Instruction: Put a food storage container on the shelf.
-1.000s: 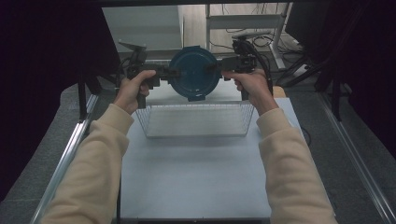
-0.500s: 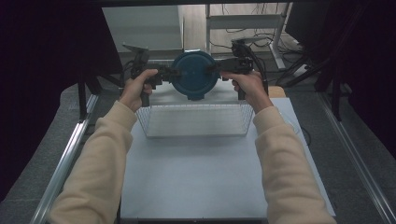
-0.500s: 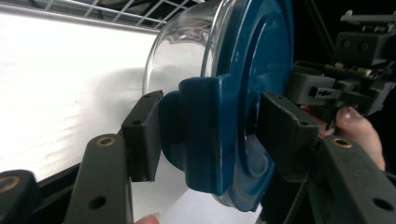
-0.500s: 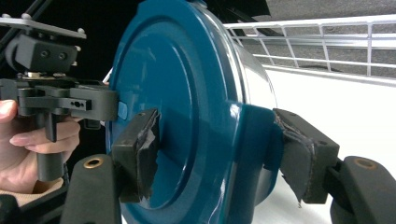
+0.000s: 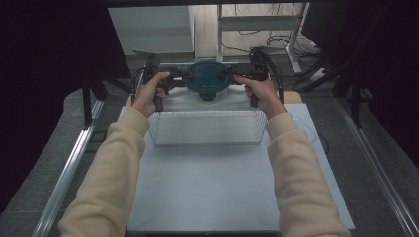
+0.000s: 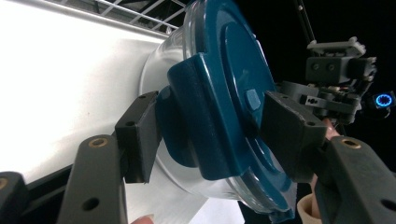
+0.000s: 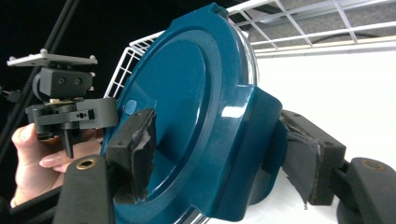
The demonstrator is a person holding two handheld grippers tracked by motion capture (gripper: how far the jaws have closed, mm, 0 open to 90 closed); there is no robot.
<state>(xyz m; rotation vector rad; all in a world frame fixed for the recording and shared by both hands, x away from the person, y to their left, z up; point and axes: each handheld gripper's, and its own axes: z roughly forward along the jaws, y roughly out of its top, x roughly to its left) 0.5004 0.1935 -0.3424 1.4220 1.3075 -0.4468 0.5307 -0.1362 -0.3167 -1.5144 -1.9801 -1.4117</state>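
A round clear container with a dark teal lid (image 5: 207, 79) hangs in the air beyond the wire basket (image 5: 207, 127), held from both sides. My left gripper (image 5: 174, 79) is shut on the lid's left latch tab (image 6: 187, 121), one jaw under the clear bowl and one on the lid top. On the opposite side my right gripper (image 5: 236, 75) is shut on the other tab (image 7: 252, 140). The lid (image 7: 177, 116) faces each gripper camera edge-on and tilted.
The white wire basket stands on the white table (image 5: 217, 192) just in front of the hands. Metal rails (image 5: 69, 168) run along both table sides. A shelf frame and cables (image 5: 276, 29) lie beyond the table's far edge.
Both grippers have carried the container away from me and slightly higher, farther past the basket's far rim. The grip on both tabs is unchanged.
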